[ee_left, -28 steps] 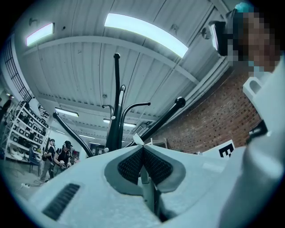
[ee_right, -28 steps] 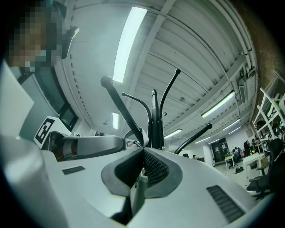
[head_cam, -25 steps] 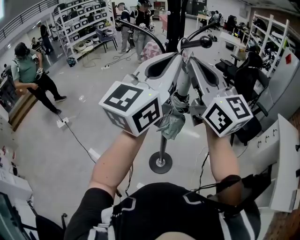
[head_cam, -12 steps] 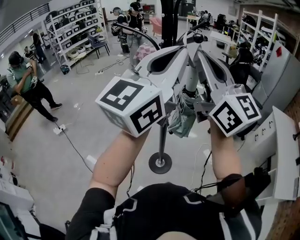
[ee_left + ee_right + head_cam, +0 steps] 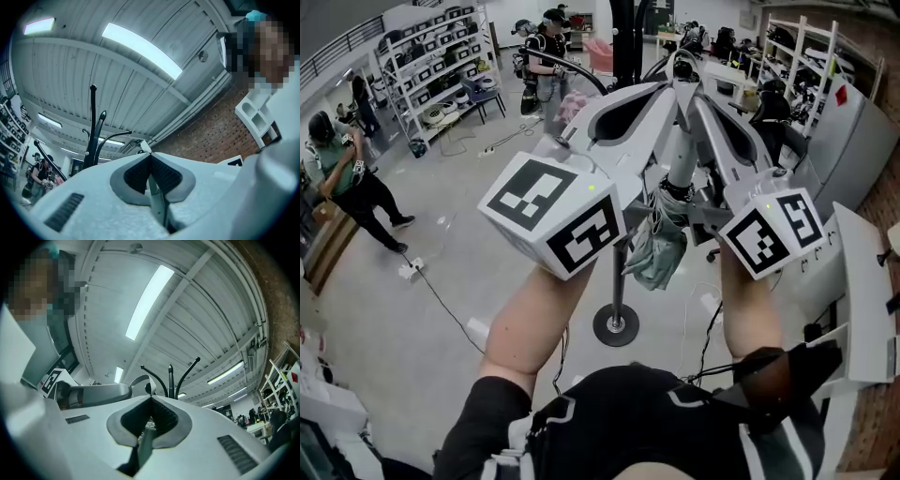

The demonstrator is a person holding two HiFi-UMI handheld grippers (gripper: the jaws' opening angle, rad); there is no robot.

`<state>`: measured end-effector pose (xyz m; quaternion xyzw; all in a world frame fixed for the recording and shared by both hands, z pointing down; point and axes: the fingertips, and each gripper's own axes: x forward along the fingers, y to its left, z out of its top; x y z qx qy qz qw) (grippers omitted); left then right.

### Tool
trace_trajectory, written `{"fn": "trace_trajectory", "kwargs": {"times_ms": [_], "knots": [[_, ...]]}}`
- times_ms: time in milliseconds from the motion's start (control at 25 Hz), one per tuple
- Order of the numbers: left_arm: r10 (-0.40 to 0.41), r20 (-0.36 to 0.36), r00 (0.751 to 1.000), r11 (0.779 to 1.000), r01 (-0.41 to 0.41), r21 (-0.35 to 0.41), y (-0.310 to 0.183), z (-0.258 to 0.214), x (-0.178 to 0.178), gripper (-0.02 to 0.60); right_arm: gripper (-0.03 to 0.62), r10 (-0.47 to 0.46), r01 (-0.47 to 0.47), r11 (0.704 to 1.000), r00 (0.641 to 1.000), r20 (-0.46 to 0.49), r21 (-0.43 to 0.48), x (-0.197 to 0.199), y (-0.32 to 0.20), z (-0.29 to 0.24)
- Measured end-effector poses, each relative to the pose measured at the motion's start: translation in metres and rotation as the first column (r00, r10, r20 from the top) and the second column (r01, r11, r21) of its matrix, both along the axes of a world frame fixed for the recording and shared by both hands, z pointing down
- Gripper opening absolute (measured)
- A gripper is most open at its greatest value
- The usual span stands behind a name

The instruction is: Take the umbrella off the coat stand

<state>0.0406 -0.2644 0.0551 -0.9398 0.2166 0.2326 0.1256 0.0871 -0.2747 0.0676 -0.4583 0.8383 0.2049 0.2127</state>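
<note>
Left gripper (image 5: 150, 154), jaws together, pinches white strap (image 5: 145, 147) of grey-green folded umbrella (image 5: 661, 248). Right gripper (image 5: 151, 398) jaws closed beside strap (grasp unclear). Handle hidden, upper centre.

Umbrella (image 5: 660, 247) hanging between left gripper (image 5: 667, 87) and right gripper (image 5: 683, 83), coat stand (image 5: 617, 325) behind, shelves (image 5: 441, 64) far left

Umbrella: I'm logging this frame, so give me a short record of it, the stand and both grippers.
umbrella: folded, hanging between the grippers
strap: loop at a hook knob, seemingly not yet off
stand: upright
left gripper: shut on strap
right gripper: shut on strap
</note>
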Motion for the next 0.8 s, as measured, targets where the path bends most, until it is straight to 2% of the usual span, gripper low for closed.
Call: {"fn": "trace_trajectory", "kwargs": {"times_ms": [280, 640, 800], "knots": [[0.041, 0.001, 0.999, 0.999, -0.041, -0.023, 0.019, 0.016, -0.012, 0.012, 0.008, 0.016, -0.017, 1.0, 1.0, -0.009, -0.022, -0.012, 0.02, 0.016], [0.096, 0.004, 0.995, 0.994, -0.095, -0.056, 0.038, 0.052, -0.025, 0.012, 0.008, 0.09, -0.093, 0.993, 0.995, -0.033, -0.078, -0.018, 0.04, 0.047], [0.104, 0.009, 0.994, 0.991, -0.103, -0.082, 0.04, 0.065, -0.027, 0.012, 0.008, 0.092, -0.097, 0.989, 0.995, -0.048, -0.114, -0.024, 0.041, 0.062]]}}
